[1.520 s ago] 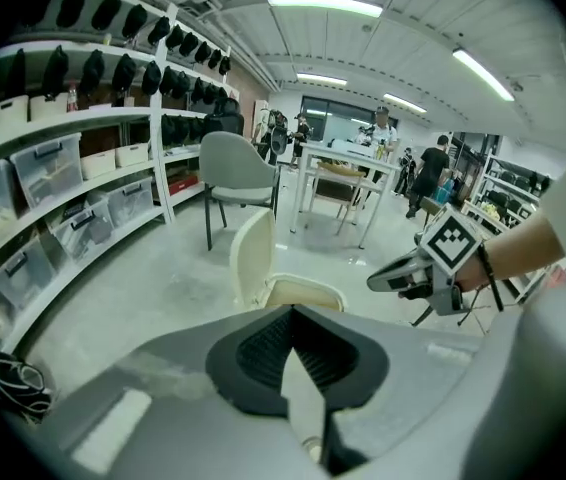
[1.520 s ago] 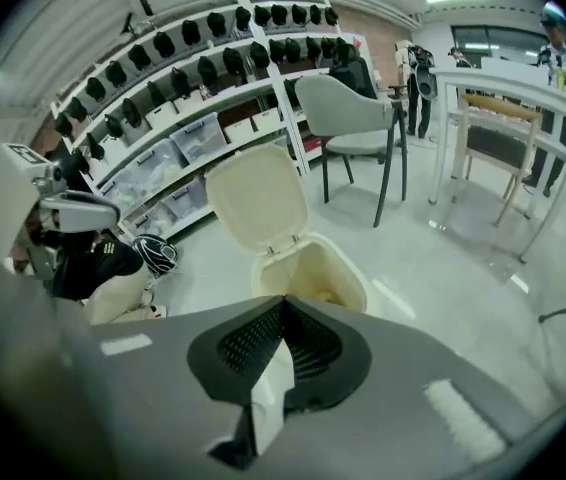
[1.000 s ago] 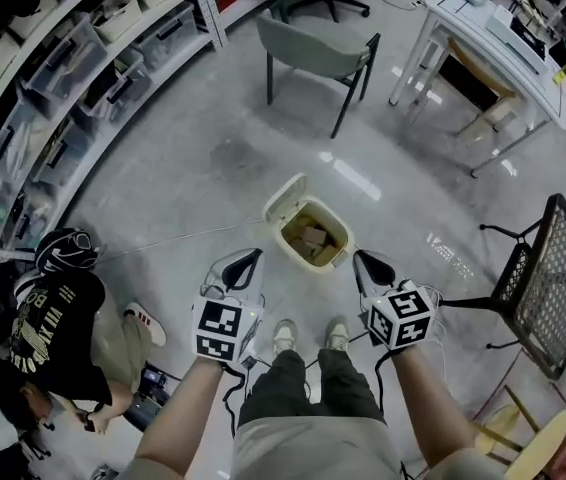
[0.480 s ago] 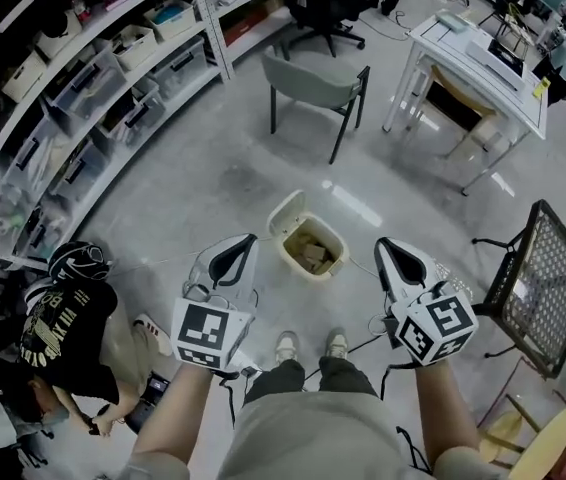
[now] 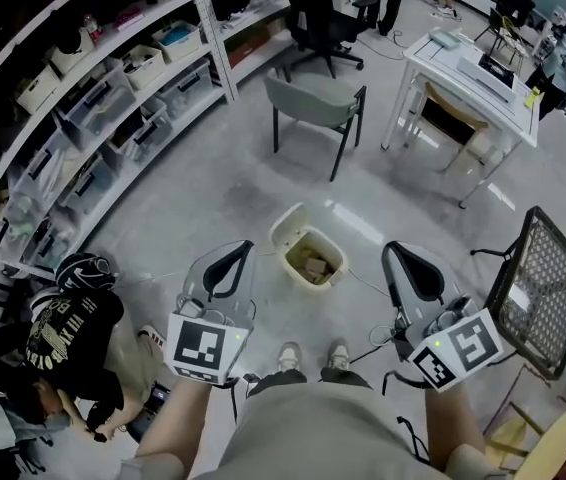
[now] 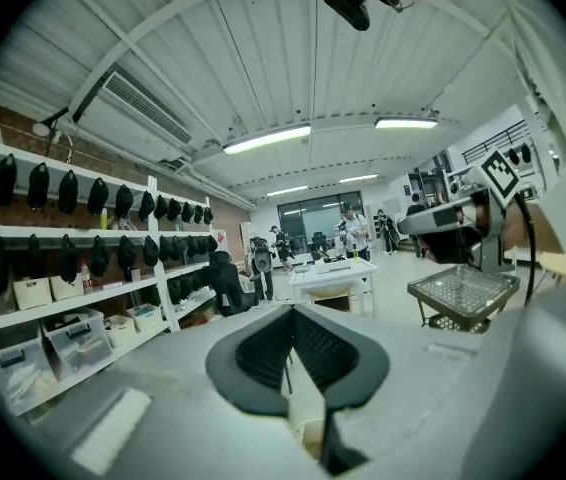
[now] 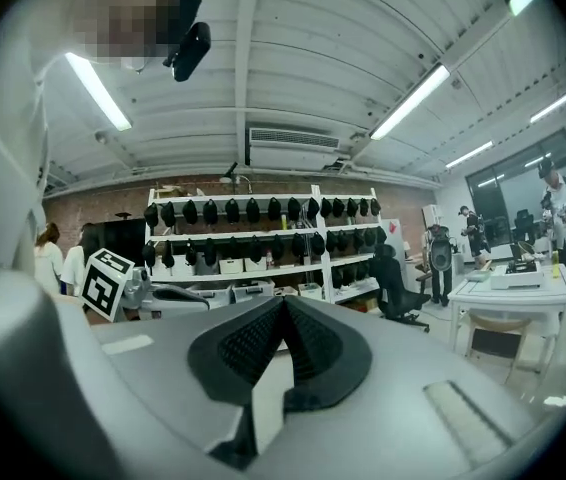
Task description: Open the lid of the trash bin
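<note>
A small cream trash bin (image 5: 312, 256) stands on the grey floor just ahead of my feet, in the head view. Its lid (image 5: 288, 225) is swung up at the far left side, and brown rubbish shows inside. My left gripper (image 5: 235, 252) hangs in the air left of the bin and my right gripper (image 5: 395, 254) hangs right of it; neither touches it. In the left gripper view the left gripper (image 6: 291, 313) has its jaws together with nothing between them. The right gripper (image 7: 283, 303) in its own view looks the same, and both point level into the room.
A grey chair (image 5: 315, 103) stands beyond the bin and a white desk (image 5: 468, 73) at the far right. A black mesh chair (image 5: 541, 288) is close on the right. Shelves with storage boxes (image 5: 93, 108) line the left wall. A person (image 5: 63, 318) crouches at the lower left.
Both grippers have risen toward the camera and spread further apart, away from the bin. The head view has tilted up. The lid stays open.
</note>
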A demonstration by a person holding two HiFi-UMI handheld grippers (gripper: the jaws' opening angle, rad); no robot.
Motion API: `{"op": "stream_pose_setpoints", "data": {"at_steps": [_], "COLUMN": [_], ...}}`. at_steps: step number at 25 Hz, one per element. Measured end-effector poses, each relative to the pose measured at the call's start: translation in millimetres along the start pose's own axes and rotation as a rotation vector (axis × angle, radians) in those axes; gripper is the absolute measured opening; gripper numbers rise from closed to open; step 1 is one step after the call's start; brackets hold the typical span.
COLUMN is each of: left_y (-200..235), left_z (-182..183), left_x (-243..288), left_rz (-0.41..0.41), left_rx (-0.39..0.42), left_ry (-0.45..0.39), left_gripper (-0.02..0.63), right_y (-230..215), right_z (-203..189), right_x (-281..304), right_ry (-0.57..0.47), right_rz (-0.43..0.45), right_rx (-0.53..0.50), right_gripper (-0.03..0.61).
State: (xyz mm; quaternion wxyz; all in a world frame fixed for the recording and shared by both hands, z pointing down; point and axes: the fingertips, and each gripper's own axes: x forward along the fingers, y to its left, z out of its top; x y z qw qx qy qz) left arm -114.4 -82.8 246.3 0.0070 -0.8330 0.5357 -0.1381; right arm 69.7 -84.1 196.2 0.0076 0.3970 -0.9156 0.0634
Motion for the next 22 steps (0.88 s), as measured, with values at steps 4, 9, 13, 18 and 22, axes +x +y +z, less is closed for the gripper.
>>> {"op": "stream_pose_setpoints", "data": {"at_steps": [4,9,13,18,22], "left_y": [-7,-6,-8,-10,-17], "left_z": [4,11,13,15,21], "left_x": [0,-6,-8,-10,-14], "left_rz": [-0.026,-0.019,-0.013,-0.019,-0.035], "left_rx": [0.015,0.006,0.007,0.008,0.02], "left_ry": [-0.006,-0.01,-0.009,-0.003,-0.01], "left_gripper": [0.003,0.003,0.003,0.003,0.003], "right_y": [4,9,6,3,0], "right_z": [-5,-6,-7,-2,-1], "right_x": [-1,-3,-7,-9,-15], "right_ry": [0.012,0.013,0.02,0.012,0.011], "right_rz": [0.026,0.029,0.03,0.019,0.012], "right_rx": [0.003,0.003,-0.002,-0.007,0.005], "right_gripper": [0.003,0.003,0.003,0.003,0.003]}}
